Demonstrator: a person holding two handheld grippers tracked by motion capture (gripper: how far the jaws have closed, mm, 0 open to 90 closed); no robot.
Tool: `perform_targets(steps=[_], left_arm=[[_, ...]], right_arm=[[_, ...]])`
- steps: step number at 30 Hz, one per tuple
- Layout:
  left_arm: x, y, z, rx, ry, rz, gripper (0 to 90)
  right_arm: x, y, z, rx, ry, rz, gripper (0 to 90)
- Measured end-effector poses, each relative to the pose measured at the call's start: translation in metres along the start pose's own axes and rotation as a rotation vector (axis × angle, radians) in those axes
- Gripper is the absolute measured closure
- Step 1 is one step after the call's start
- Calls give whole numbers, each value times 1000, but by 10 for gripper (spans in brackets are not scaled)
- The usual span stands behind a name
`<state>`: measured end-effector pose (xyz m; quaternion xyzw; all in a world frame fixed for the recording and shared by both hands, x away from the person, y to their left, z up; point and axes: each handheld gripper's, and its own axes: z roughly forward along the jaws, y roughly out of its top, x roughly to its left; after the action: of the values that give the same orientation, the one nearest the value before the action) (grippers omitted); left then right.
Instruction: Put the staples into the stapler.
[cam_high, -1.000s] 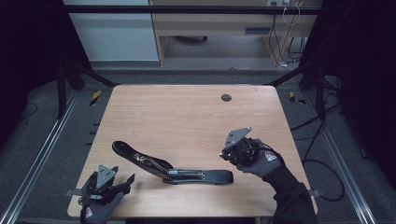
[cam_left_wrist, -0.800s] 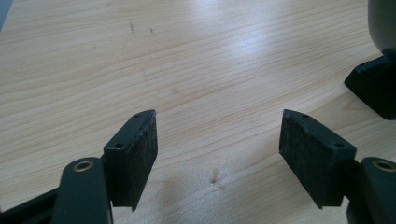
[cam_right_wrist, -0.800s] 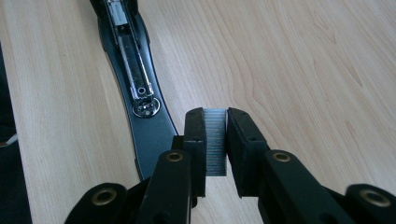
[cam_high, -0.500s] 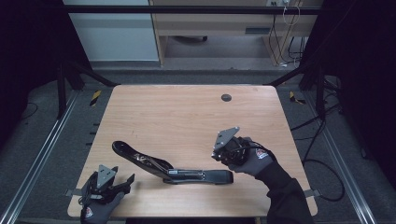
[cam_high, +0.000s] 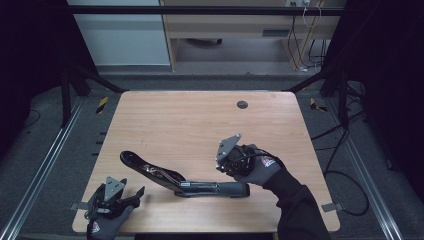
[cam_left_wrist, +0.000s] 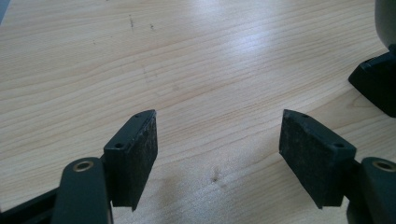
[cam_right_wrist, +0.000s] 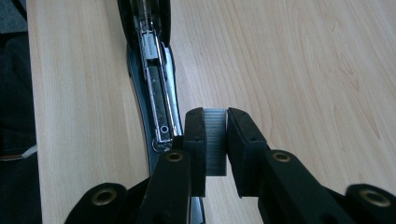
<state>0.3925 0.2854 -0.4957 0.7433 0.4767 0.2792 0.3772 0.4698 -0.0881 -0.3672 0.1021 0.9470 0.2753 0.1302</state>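
An opened black stapler (cam_high: 182, 179) lies on the wooden table (cam_high: 190, 125), at about six o'clock from the table's middle, near the person's edge. Its upper arm stretches away toward ten o'clock, and its base runs toward three o'clock. In the right gripper view the stapler's open metal channel (cam_right_wrist: 156, 100) runs up toward twelve o'clock, just beside the jaws on their left.

The right gripper (cam_high: 231, 162) hangs just above the stapler's base end, at about five o'clock from the table's centre. Its jaws are clamped on a strip of staples (cam_right_wrist: 215, 140), a pale grey ribbed block held upright between the two black pads.

The left gripper (cam_high: 131, 196) rests at about seven o'clock, near the table's front corner, well apart from the right one. Its jaws stand wide apart with bare wood between them; in the left gripper view a black end of the stapler (cam_left_wrist: 376, 84) shows at about two o'clock.

A small dark round hole (cam_high: 242, 104) sits in the tabletop at about one o'clock, toward the far edge
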Motion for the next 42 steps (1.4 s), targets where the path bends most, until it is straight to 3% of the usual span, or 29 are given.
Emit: perform_targets(steps=[14,42], left_arm=[[0,0,0,1,0,1,275],[-1,0,0,2,-1,6,275]], right_arm=[[6,10,21,24,47,-52,782],[14,5,48,37,108,-55,783]])
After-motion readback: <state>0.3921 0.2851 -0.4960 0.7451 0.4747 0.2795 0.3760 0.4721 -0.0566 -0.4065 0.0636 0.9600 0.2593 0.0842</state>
